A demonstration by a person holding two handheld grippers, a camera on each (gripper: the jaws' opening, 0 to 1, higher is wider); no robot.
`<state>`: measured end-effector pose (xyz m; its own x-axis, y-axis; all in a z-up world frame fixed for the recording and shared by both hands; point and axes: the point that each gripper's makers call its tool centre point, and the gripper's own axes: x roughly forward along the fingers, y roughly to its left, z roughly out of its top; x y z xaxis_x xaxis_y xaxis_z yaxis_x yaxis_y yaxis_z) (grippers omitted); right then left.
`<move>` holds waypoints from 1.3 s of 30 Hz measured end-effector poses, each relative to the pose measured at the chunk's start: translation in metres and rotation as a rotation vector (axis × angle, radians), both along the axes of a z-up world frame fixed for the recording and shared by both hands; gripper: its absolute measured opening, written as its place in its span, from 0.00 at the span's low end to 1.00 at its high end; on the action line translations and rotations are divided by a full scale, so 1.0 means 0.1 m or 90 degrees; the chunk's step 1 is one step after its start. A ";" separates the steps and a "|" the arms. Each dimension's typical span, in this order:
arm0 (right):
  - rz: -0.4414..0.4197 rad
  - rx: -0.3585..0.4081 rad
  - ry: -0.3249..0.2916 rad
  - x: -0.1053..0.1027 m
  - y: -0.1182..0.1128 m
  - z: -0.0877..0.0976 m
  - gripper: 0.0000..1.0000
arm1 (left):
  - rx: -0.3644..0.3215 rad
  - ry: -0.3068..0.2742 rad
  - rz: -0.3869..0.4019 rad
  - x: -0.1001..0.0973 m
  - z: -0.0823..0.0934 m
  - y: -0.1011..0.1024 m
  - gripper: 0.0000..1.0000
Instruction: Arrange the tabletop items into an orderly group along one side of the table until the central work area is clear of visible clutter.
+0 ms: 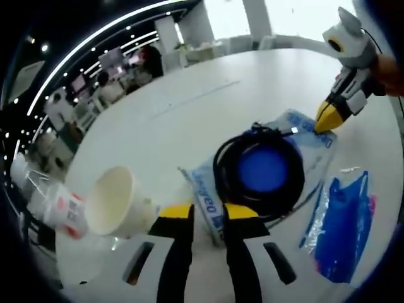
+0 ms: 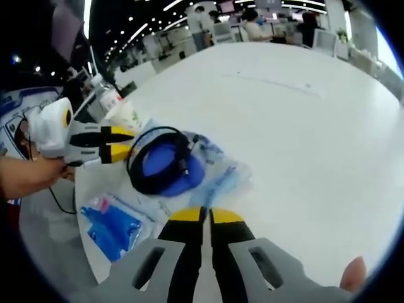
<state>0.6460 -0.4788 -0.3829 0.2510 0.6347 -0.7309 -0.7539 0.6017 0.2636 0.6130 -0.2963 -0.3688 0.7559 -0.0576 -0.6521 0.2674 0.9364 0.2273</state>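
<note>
A broad white round table (image 1: 189, 107) is seen. On it are laid a clear printed plastic bag (image 1: 214, 205) under a coiled black cable (image 1: 259, 170), a blue plastic packet (image 1: 341, 227), and a tipped cream paper cup (image 1: 117, 202).

We see a white table (image 1: 189, 101) carrying a black coiled cable (image 1: 259, 170) over a blue disc (image 1: 264, 172), a clear packet with blue lettering (image 1: 205, 199), a blue-filled bag (image 1: 344, 224), a cream cup (image 1: 113, 201), and yellow-tipped black jaws.
</note>
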 end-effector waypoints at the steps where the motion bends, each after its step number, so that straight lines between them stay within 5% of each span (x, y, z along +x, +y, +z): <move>1: -0.002 0.001 0.001 0.00 0.00 0.00 0.04 | -0.004 -0.004 0.000 -0.03 0.03 0.00 0.15; 17: -0.006 0.006 -0.050 0.01 -0.08 0.17 0.11 | -0.022 -0.023 -0.016 -0.43 0.19 0.08 0.16; 22: 0.002 -0.020 -0.075 -0.01 -0.15 0.18 0.42 | -0.032 -0.025 -0.024 -0.48 0.20 0.01 0.18; 39: -0.050 0.028 -0.120 -0.06 -0.31 0.44 0.80 | -0.065 -0.010 -0.043 -0.77 0.19 -0.07 0.21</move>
